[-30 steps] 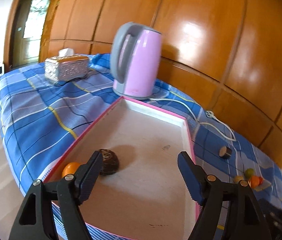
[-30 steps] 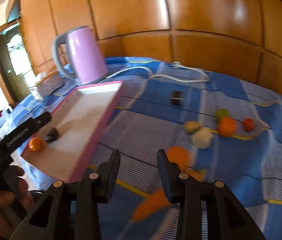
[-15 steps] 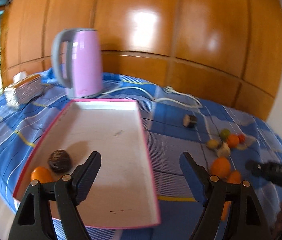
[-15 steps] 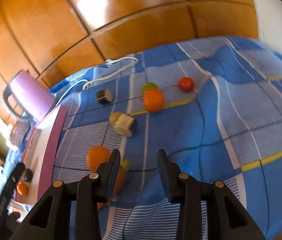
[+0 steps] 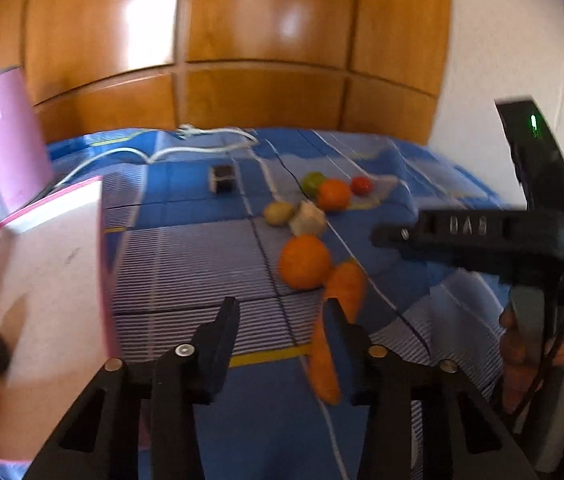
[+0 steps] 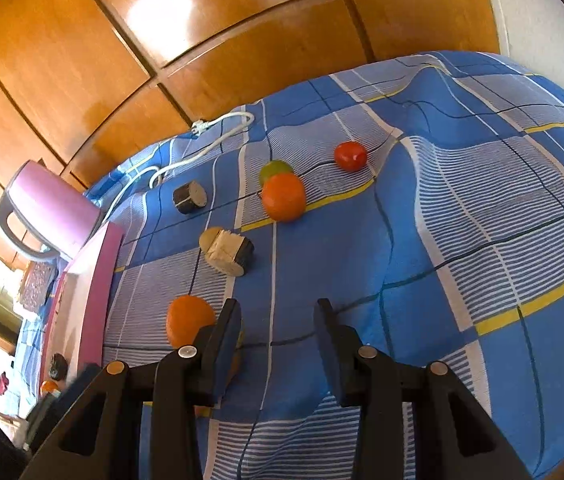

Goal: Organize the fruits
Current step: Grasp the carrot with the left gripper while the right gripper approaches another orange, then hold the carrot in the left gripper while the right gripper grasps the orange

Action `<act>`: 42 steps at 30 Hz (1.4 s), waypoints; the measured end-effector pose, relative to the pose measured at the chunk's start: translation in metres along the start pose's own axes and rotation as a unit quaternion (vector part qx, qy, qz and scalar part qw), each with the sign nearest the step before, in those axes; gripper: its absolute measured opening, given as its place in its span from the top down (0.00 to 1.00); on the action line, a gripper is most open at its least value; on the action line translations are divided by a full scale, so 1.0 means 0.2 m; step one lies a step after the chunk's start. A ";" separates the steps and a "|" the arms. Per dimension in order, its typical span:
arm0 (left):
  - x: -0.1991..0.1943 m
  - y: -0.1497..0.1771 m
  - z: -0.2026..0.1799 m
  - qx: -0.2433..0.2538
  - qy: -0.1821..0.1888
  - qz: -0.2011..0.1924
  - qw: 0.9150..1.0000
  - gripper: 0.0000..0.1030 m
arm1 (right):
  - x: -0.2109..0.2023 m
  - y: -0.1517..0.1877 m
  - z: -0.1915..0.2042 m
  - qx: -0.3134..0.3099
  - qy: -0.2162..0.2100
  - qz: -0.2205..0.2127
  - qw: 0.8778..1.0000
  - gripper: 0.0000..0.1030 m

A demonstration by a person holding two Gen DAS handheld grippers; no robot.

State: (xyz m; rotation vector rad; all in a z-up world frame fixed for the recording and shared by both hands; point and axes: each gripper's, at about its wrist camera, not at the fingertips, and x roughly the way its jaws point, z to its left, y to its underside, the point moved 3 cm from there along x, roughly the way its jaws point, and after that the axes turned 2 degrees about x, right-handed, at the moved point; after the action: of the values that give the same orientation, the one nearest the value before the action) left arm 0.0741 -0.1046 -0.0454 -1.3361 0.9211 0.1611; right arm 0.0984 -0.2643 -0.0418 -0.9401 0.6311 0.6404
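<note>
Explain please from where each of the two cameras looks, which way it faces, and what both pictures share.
Left wrist view: sits on the left claw, facing down over the blue checked cloth toward the long orange carrot; its closing jaws hold nothing, and the right claw with a hand shows.
Right wrist view: sits on the right claw, facing down across the cloth at scattered fruit; only its own jaws show clearly.
Shared: pink kettle, pink-edged white tray, small red tomato, white cable.
</note>
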 end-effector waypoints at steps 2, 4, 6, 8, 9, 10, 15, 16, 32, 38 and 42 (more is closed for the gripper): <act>0.02 0.00 -0.03 0.008 0.016 0.008 1.000 0.60 | 0.01 0.00 -0.01 0.008 -0.001 0.003 1.000 0.63; 0.05 -0.01 -0.06 0.019 0.025 0.014 0.999 0.60 | 0.01 -0.01 -0.01 0.012 -0.002 0.002 1.000 0.63; 0.09 -0.02 -0.09 0.030 0.034 0.022 0.999 0.60 | 0.01 -0.01 -0.01 0.013 -0.001 0.003 1.000 0.63; 0.13 -0.04 -0.12 0.042 0.040 0.033 0.998 0.60 | 0.02 -0.01 -0.01 0.013 -0.001 0.003 1.000 0.63; 0.15 -0.05 -0.13 0.045 0.043 0.036 0.997 0.60 | 0.02 -0.01 -0.01 0.013 -0.001 0.003 1.000 0.63; 0.17 -0.05 -0.14 0.049 0.045 0.040 0.997 0.60 | 0.02 -0.01 -0.01 0.014 -0.001 0.002 1.000 0.63; 0.29 -0.07 -0.16 0.053 0.042 0.061 0.996 0.60 | 0.03 -0.01 -0.02 0.019 0.000 0.006 1.000 0.63; 0.29 -0.07 -0.16 0.052 0.037 0.055 0.996 0.60 | 0.04 -0.01 -0.01 0.017 0.001 0.008 1.000 0.63; 0.15 0.02 -0.08 0.002 -0.003 0.046 0.999 0.71 | 0.10 -0.01 0.00 0.007 0.004 0.031 0.999 0.63; 0.14 0.05 -0.02 -0.004 -0.071 0.014 0.997 0.71 | 0.10 0.00 -0.01 0.015 -0.004 0.035 0.999 0.63; 0.15 0.05 0.05 -0.038 -0.084 0.006 0.996 0.69 | 0.11 -0.01 -0.05 0.049 -0.035 0.031 0.998 0.62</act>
State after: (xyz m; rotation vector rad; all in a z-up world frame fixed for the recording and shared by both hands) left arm 0.0938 -0.1046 -0.0733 -1.3644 0.7885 0.3159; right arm 0.1128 -0.2700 -0.0617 -0.8063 0.6254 0.6894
